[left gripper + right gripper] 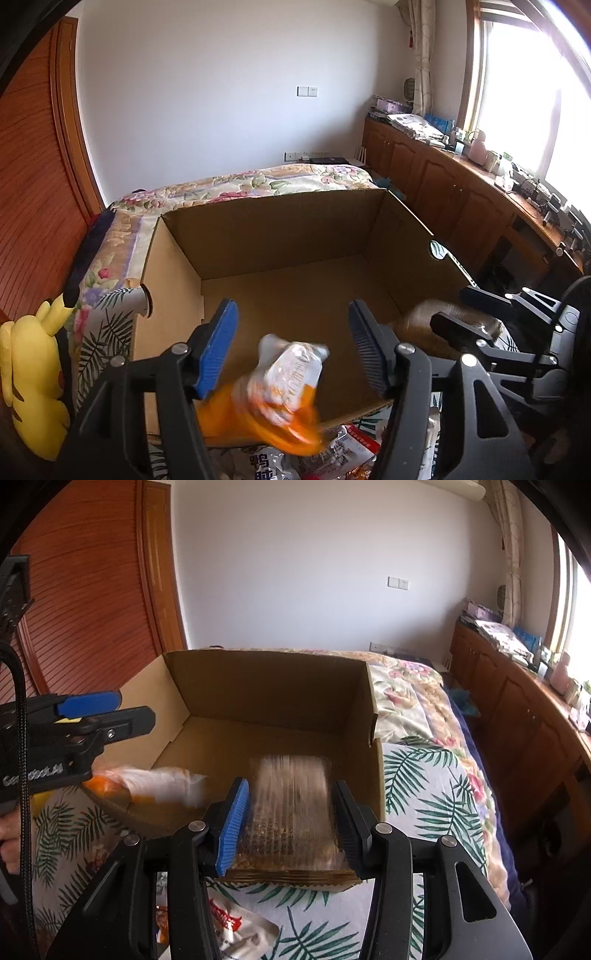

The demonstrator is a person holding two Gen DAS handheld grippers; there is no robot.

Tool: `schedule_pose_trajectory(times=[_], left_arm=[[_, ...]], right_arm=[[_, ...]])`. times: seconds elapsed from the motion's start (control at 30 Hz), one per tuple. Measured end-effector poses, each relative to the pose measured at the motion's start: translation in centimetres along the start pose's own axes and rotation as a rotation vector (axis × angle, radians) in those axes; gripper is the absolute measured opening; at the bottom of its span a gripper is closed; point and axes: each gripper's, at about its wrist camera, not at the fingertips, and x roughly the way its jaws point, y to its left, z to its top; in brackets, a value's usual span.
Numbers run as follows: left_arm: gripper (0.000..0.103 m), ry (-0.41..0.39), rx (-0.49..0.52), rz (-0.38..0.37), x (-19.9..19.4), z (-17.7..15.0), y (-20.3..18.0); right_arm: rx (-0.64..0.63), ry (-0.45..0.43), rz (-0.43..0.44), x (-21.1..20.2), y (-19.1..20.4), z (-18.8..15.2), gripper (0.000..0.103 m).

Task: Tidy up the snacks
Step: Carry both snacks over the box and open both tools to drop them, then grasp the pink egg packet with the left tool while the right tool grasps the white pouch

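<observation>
We've got both grippers over the cardboard box (280, 229) on the bed. Left gripper (293, 345) jaws wide apart, orange packet (280, 391) blurred between them, prob dropping in. Right gripper (291, 821) brackets the brown packet (291, 812), also blurred; grip can't tell.

Chinese characters are showing on a snack packet (266, 466) below the box, too cropped to read; other print is blurring.
</observation>
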Motion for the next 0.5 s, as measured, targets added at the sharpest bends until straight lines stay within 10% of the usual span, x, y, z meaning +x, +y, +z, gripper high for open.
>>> schedule_pose_trajectory(times=[0.5], left_arm=[[0.063,-0.05,0.028,-0.042,-4.4,-3.3,0.9]], right_arm=[[-0.01,-0.04,0.028,-0.9,1.1,-1.5,0.048]])
